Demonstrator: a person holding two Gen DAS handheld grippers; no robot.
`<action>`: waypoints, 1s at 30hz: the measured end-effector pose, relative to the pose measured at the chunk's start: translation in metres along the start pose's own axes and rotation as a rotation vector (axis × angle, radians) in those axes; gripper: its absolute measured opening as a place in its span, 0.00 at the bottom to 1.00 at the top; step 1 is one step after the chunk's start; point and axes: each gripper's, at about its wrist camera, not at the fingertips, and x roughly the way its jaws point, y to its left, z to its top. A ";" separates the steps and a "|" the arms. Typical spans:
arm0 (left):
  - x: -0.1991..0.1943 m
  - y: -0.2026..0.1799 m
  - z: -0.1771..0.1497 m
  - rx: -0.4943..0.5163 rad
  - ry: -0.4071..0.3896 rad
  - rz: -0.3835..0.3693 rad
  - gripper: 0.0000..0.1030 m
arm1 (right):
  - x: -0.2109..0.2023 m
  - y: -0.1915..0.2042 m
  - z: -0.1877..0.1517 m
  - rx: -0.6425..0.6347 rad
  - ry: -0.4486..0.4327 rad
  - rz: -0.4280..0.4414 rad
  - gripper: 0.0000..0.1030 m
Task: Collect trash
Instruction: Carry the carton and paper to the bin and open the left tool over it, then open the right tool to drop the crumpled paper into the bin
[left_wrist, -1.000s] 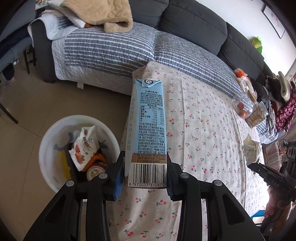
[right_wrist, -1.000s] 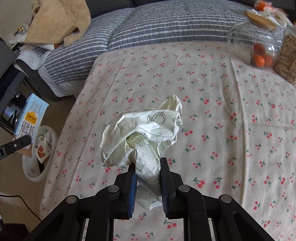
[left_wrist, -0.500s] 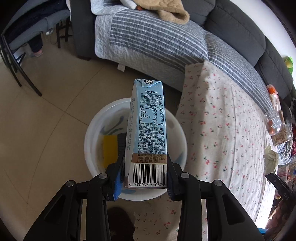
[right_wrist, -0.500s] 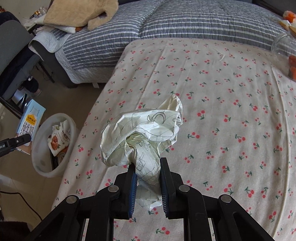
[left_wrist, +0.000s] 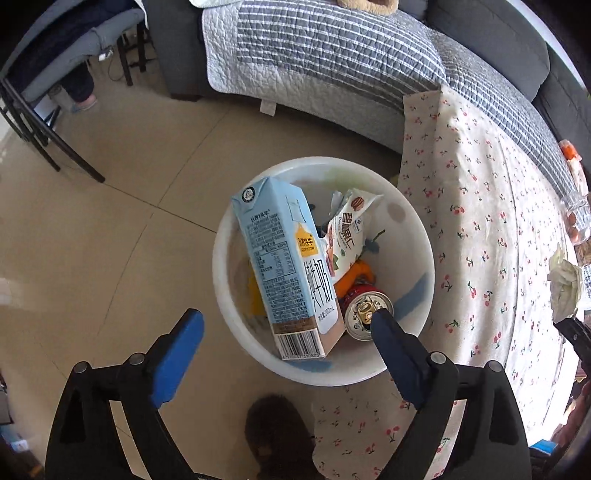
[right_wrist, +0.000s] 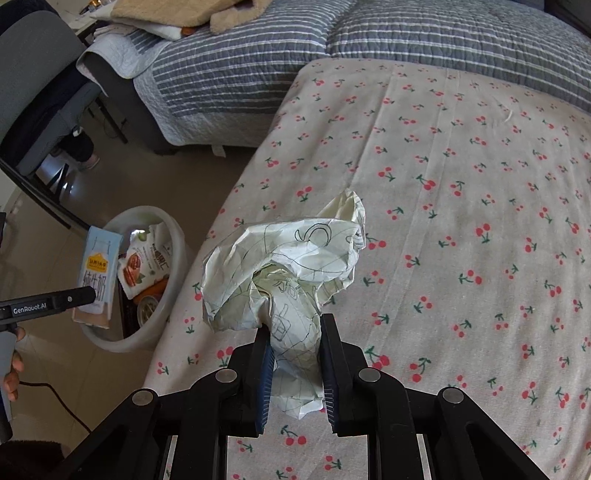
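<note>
Hovering over the round white plastic bin, the left claw gapes wide, clear of the pale-blue milk carton inside. The right claw pinches a crumpled white paper wad above the cherry-print cloth

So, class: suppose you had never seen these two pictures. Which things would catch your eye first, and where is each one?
The pale blue milk carton stands out first, tipped inside the white bin on the floor, with the open left gripper above it. Next comes the crumpled paper, pinched in the right gripper over the cherry-print tablecloth.
</note>
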 end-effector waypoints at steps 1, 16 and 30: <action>-0.002 0.004 -0.001 0.000 -0.005 -0.005 0.93 | 0.003 0.005 0.001 -0.006 0.002 0.003 0.21; -0.014 0.061 -0.022 0.028 -0.010 0.050 0.94 | 0.079 0.110 0.012 -0.133 0.074 0.115 0.22; -0.015 0.067 -0.025 0.037 -0.015 0.068 0.94 | 0.127 0.144 0.024 -0.078 0.086 0.188 0.68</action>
